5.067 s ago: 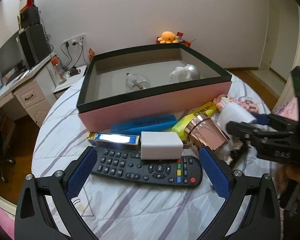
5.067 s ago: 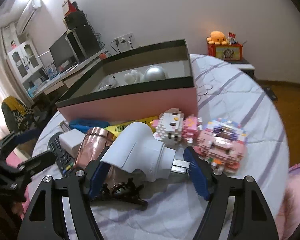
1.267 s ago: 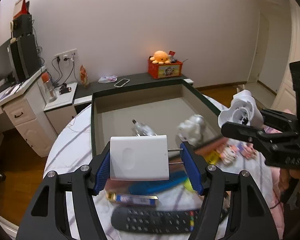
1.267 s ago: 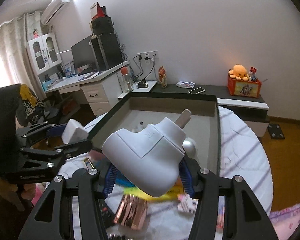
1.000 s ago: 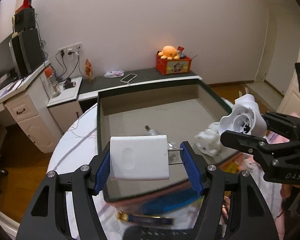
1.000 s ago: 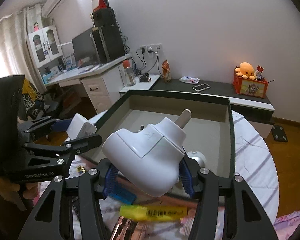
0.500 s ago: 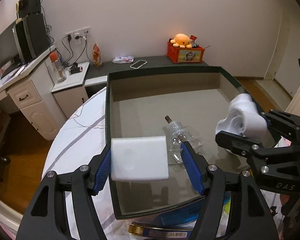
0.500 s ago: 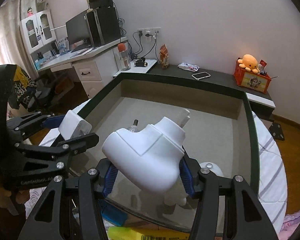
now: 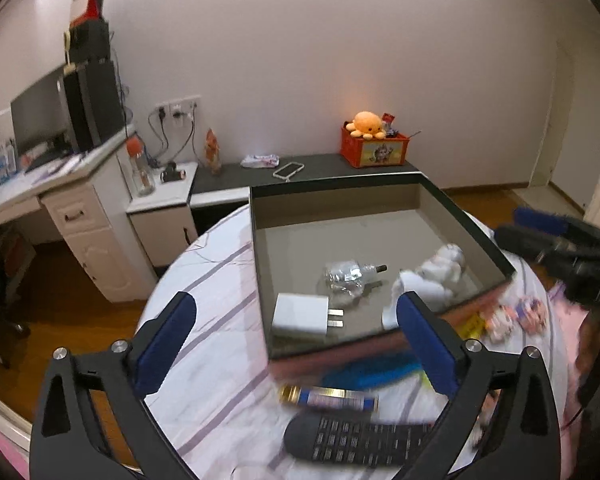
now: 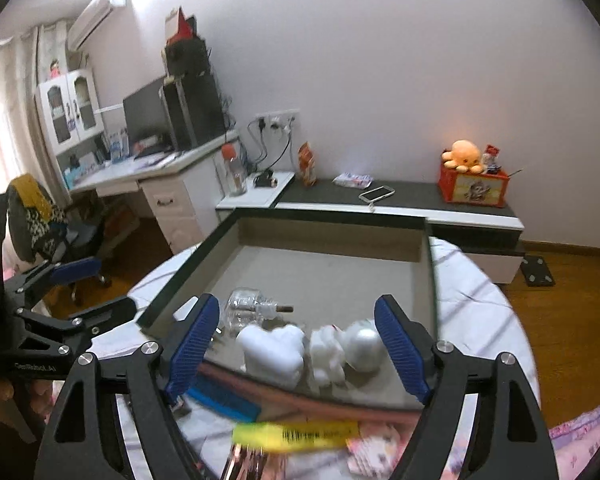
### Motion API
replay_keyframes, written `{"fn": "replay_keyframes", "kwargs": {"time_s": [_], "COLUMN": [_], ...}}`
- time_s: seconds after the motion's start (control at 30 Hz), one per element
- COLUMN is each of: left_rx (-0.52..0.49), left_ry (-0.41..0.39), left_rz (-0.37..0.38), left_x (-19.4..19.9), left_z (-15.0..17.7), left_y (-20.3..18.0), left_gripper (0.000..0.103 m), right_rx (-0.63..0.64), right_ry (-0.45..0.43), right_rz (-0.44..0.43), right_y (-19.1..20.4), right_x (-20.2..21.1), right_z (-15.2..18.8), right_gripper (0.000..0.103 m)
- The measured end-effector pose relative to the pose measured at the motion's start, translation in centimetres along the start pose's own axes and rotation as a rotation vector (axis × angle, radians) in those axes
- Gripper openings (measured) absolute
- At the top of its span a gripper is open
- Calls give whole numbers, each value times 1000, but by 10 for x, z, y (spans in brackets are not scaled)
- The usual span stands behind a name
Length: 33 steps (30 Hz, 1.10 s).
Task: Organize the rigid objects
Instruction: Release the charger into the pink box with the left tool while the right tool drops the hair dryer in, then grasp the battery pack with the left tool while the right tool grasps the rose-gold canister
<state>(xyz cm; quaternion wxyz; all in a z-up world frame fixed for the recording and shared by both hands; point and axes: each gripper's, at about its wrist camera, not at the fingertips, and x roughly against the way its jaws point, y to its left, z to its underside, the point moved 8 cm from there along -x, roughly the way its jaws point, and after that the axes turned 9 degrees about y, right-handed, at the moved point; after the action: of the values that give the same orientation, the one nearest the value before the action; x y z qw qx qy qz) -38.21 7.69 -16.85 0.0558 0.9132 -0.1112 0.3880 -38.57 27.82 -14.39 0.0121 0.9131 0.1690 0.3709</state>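
Observation:
The pink box with a dark rim point(image 9: 466, 224) point(image 10: 431, 280) stands on the round table. A white square charger point(image 9: 300, 315) lies in its near left corner. A white angled plug point(image 10: 274, 352) point(image 9: 414, 285) lies near its front wall, beside a white figure point(image 10: 327, 354), a silver ball point(image 10: 364, 347) and a clear bottle point(image 9: 350, 276) point(image 10: 246, 312). My left gripper point(image 9: 296, 344) is open and empty above the box's near left corner. My right gripper point(image 10: 298, 346) is open and empty above the box's front edge.
In front of the box lie a black remote point(image 9: 360, 438), a gold and blue tube point(image 9: 328, 396), a blue bar point(image 9: 374, 372) point(image 10: 224, 400), a yellow pack point(image 10: 296, 436) and pink block toys point(image 9: 516, 314). A desk point(image 9: 60, 196) and a low shelf point(image 10: 400, 200) stand behind the table.
Both grippers have opened. The white charger and the white plug dropped into the box. Both grippers pulled back and up from the box.

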Motion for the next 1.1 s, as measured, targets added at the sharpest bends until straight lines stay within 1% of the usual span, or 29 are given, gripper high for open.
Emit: {"fn": "replay_keyframes", "kwargs": {"time_s": [0.07, 0.1, 0.2, 0.3, 0.43, 0.5, 0.63, 0.77, 0.87, 1.0, 1.1], "left_rx": [-5, -1, 18, 18, -4, -10, -16, -31, -37, -41, -51], "left_ry": [-26, -31, -37, -27, 2, 21, 29, 30, 43, 75, 102], "left_rz": [-17, -18, -26, -27, 13, -1, 13, 20, 26, 29, 13], "left_x": [18, 24, 40, 50, 52, 50, 55, 59, 55, 44, 34], "left_z": [12, 17, 34, 51, 71, 77, 86, 91, 94, 98, 103], "left_y": [2, 1, 2, 1, -8, -11, -17, -24, -27, -30, -29], "left_gripper": [103, 103, 103, 103, 103, 103, 103, 103, 103, 103, 103], "right_rx": [-11, -18, -30, -51, -74, -87, -111, -121, -107, -103, -95], "right_ry": [-27, -42, -61, -67, -60, -46, -14, 4, 27, 57, 103], "right_rz": [-1, 6, 25, 49, 83, 85, 97, 89, 72, 43, 27], "right_y": [0, -1, -1, -5, -13, -15, -19, -16, -6, 5, 13], "right_x": [17, 30, 51, 70, 83, 86, 88, 80, 68, 42, 19], "right_z": [5, 12, 26, 45, 68, 80, 101, 107, 113, 117, 122], "right_gripper": [82, 83, 85, 85, 85, 85, 86, 86, 86, 85, 85]}}
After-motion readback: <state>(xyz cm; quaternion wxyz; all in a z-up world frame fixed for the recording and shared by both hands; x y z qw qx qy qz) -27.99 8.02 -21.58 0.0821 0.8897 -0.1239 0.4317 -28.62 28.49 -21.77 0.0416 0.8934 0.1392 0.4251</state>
